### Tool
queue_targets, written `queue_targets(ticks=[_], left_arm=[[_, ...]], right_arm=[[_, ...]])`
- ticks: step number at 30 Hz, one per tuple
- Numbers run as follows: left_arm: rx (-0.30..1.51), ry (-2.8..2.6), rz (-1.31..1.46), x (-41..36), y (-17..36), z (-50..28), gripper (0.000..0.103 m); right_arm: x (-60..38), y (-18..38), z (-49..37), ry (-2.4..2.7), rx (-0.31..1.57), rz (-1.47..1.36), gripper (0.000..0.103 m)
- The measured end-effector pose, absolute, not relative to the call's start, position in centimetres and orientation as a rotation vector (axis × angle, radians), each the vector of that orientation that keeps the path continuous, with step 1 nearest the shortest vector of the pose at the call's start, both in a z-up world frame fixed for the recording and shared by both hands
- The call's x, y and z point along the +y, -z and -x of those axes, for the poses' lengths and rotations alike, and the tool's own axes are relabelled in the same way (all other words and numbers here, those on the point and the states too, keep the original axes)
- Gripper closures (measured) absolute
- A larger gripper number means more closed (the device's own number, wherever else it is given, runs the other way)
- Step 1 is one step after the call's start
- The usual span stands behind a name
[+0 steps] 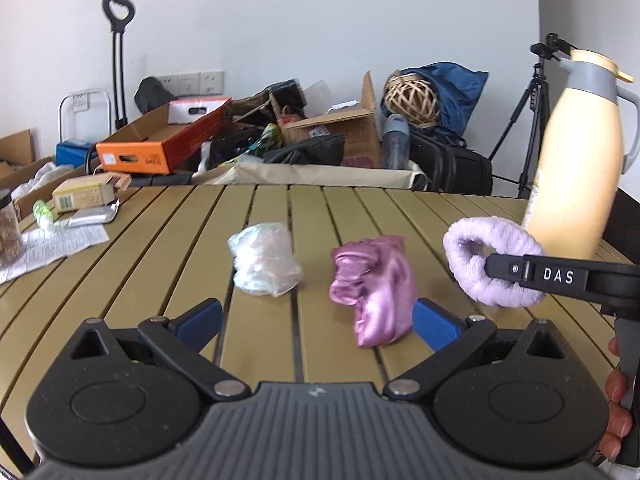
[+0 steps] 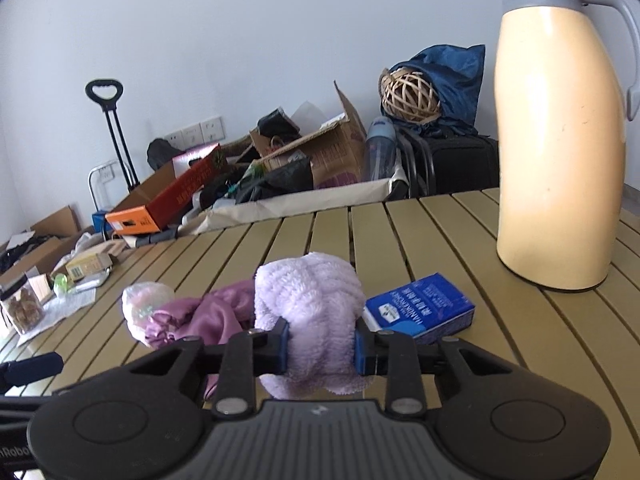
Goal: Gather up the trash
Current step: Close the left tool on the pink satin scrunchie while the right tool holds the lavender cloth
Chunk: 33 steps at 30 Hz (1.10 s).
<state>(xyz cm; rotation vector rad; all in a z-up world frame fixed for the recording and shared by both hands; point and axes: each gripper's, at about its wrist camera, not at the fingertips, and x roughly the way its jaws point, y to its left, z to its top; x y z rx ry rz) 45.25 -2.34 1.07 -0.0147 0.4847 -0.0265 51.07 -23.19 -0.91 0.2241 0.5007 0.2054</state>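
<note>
A lilac fluffy cloth (image 2: 312, 296) is pinched between the blue pads of my right gripper (image 2: 322, 346), which is shut on it and holds it just above the slatted table (image 2: 520, 360). In the left wrist view the same lilac cloth (image 1: 472, 252) hangs from the right gripper (image 1: 496, 268) at the right. My left gripper (image 1: 318, 320) is open and low over the table. A crumpled pink satin cloth (image 1: 374, 292) lies between its fingers, close to the right pad. A wad of clear plastic (image 1: 264, 260) lies just beyond, to the left.
A tall cream thermos jug (image 2: 560, 140) stands at the right rear, with a blue carton (image 2: 420, 312) lying in front of it. A jar (image 1: 8, 232), printed paper (image 1: 52, 244) and small boxes (image 1: 84, 196) sit at the table's left. Boxes and bags are piled behind the far edge.
</note>
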Motion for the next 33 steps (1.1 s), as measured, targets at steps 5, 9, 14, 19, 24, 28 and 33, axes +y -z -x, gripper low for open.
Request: queue_targets(ticks=[5, 9, 14, 19, 24, 28, 33], left_arm=[[0.483, 0.028, -0.039, -4.5, -1.9, -46.1, 0.000], [0.536, 0.047, -0.038, -5.9, -2.0, -48.0, 0.000], [0.579, 0.037, -0.086, -8.1, -1.6, -50.7, 0.000], [0.611, -0.009, -0.126, -9.4, -0.5, -53.7, 0.000], [0.669, -0.048, -0.095, -9.2, 0.6, -56.3, 0.001], [0.692, -0.068, -0.080, -9.3, 1.1, -57.1, 0.017], [0.699, -0.081, -0.092, -9.5, 1.6, -57.4, 0.033]], right_arm=[[-25.3, 0.6, -50.7, -0.181, 0.484, -0.264, 0.075], [-27.3, 0.5, -50.3, -0.165, 0.471, -0.298, 0.075], [-29.4, 0.6, -50.0, -0.144, 0.458, -0.332, 0.075], [-31.6, 0.9, -49.8, -0.116, 0.455, -0.364, 0.075], [-33.2, 1.3, -49.6, -0.096, 0.453, -0.384, 0.075], [-33.7, 1.5, -49.6, -0.090, 0.457, -0.397, 0.075], [-33.9, 1.5, -49.5, -0.088, 0.452, -0.406, 0.075]])
